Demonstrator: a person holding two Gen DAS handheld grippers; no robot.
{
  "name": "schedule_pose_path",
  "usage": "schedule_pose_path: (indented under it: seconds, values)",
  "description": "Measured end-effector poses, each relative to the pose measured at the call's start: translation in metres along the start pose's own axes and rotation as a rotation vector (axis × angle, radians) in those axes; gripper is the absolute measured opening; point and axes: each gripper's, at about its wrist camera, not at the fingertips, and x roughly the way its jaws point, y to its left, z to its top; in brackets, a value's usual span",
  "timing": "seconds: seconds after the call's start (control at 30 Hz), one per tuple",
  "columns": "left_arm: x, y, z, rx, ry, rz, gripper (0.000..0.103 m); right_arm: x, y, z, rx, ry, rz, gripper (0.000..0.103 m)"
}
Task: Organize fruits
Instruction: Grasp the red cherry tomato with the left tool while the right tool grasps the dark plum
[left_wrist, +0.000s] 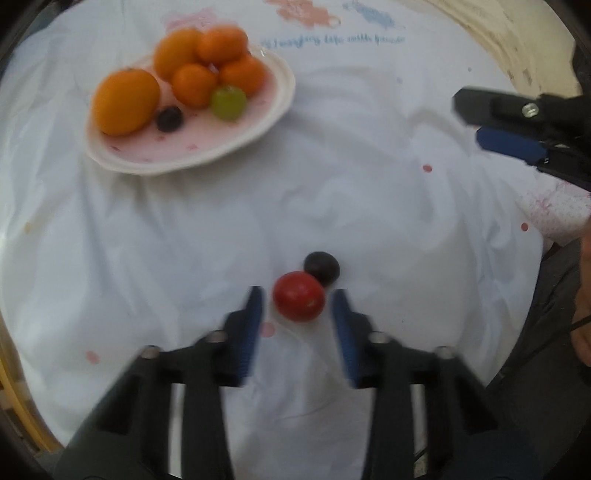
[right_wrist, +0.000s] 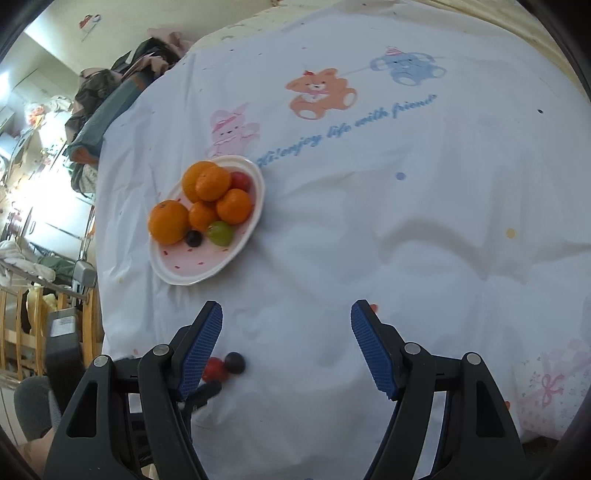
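"Red and glossy, that small round fruit (left_wrist: 298, 296). It looks like a cherry tomato, so probably light, thin-skinned and easy to burst," says the first.

"Where does it lie?" asks the second.

"On the white sheet of the bed (right_wrist: 369, 240), close to the near edge. It touches a dark grape (left_wrist: 322, 267) on its far side. The plate (right_wrist: 173, 277) with the oranges (right_wrist: 168, 221) sits well apart, further in along the left edge."

"And the left tongs (left_wrist: 297, 293)?"

"They straddle it, pointing steeply down. The blue pads (left_wrist: 251, 332) stand either side of the fruit, with a sliver of sheet showing at each, so nothing is clamped. The picture is blurred, though."

"The right tongs (right_wrist: 287, 306)?"

"Spread wide over bare sheet, empty."

"How should the fruit be taken?"

"Across its widest part, one pad on each flank and clear of the grape. The smooth skin may squirt out of a grip set too high, and the soft bedding will give under it. A gentle squeeze should do, since hard pressure could split it."
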Motion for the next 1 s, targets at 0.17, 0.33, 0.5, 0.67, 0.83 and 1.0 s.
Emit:
schedule_pose_path:
  seconds: [0.17,0.33,0.5,0.67,0.83,1.0]
  values:
    - [-0.003,-0.004,0.003,0.032,-0.008,0.02,0.026,-0.001,-0.01,0.0,0.031,0.011,-0.003,0.075]
    - [-0.028,0.005,-0.001,-0.009,-0.076,0.044,0.026,0.004,-0.004,0.001,0.021,0.028,0.014,0.075]
    - [-0.062,0.032,-0.007,-0.129,-0.17,0.11,0.026,0.013,0.011,-0.004,-0.043,0.055,-0.003,0.075]
    - [-0.076,0.057,-0.012,-0.227,-0.182,0.129,0.026,0.028,0.03,-0.015,-0.132,0.098,0.001,0.074]
    - [-0.074,0.064,-0.011,-0.256,-0.178,0.13,0.026,0.059,0.049,-0.03,-0.206,0.19,0.005,0.057]
    - [-0.072,0.066,-0.012,-0.267,-0.163,0.134,0.026,0.08,0.062,-0.04,-0.251,0.242,0.009,0.044]
